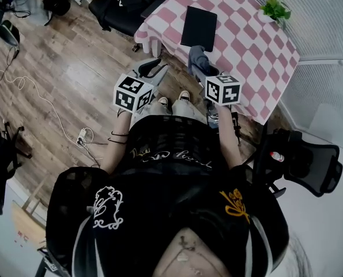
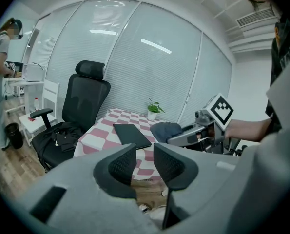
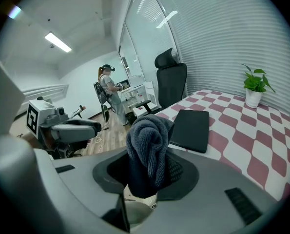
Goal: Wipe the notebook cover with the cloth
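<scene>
**Step in hand.** The approach. The right gripper [image 3: 152, 173] has its jaws closed on a bunched dark cloth [image 3: 149, 143], which stands up between them. The notebook [image 3: 191, 129] lies flat and closed on the checked table [image 3: 261, 140]. The cloth is held just short of the notebook's near edge and clear of its cover. No wiping contact has been made.

**Left gripper.** The left gripper [image 2: 145, 164] is to the left of the notebook and off the table edge. Its jaws stand a narrow gap apart with nothing between them. It takes no part at present.

**Next move, as judged.**
- The cloth needs to go forward and down until its free fold lies on the cover, then be drawn across in strokes.
- The notebook is loose on the table and may slide under the stroke, so light pressure is advised.
- The left gripper could steady the notebook's near-left corner.
- The potted plant [image 1: 275, 8] stands well beyond the notebook's far-right corner and looks clear of the stroke.

**Writing and labels.**
- The notebook cover is plain black, with no title or brand visible.
- Both gripper cubes carry black-and-white square markers and no text.
- The person's dark shirt shows cursive lettering and ornament in the head view, too small to read.
- The cloth bears no tag that can be seen.
</scene>
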The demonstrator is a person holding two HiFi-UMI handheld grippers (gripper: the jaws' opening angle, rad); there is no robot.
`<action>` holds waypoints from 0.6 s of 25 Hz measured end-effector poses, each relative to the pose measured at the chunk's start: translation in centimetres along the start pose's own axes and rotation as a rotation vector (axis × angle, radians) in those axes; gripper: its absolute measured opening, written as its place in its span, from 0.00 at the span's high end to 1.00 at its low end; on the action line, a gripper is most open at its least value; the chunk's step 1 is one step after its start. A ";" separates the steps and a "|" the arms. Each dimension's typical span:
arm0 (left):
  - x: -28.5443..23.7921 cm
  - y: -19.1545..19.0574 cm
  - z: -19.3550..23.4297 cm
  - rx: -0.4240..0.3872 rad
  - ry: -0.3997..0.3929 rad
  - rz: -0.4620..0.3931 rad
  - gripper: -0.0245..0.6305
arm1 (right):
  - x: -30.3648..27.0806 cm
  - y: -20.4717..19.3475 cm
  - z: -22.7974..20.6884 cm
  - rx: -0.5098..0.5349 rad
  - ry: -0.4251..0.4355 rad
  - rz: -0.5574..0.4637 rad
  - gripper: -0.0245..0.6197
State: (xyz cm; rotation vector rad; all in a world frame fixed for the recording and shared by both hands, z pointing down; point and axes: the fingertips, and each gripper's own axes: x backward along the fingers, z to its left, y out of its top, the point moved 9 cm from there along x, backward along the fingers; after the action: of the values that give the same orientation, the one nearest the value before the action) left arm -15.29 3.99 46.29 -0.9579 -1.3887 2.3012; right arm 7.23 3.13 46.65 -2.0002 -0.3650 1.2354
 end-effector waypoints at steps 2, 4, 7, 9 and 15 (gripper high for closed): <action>0.6 -0.2 0.1 0.009 0.013 -0.010 0.78 | -0.1 -0.1 0.5 0.016 0.008 0.012 0.79; 1.0 -0.3 0.1 0.016 0.023 -0.020 0.78 | -0.1 -0.2 0.9 0.026 0.017 0.020 0.79; 1.6 -0.5 -0.1 0.024 0.041 -0.033 0.78 | -0.2 -0.1 1.4 0.038 0.034 0.026 0.79; 1.9 -0.7 -0.3 0.032 0.056 -0.037 0.78 | 0.0 -0.3 1.9 0.048 0.050 0.031 0.79; 2.4 -1.6 -3.2 0.040 0.087 -0.036 0.78 | 2.3 -1.9 2.4 0.070 0.096 0.033 0.79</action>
State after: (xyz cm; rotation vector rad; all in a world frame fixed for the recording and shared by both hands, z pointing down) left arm -15.02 8.25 45.72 -1.0006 -1.3096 2.2250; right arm 6.52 6.87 45.94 -2.0046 -0.2390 1.1517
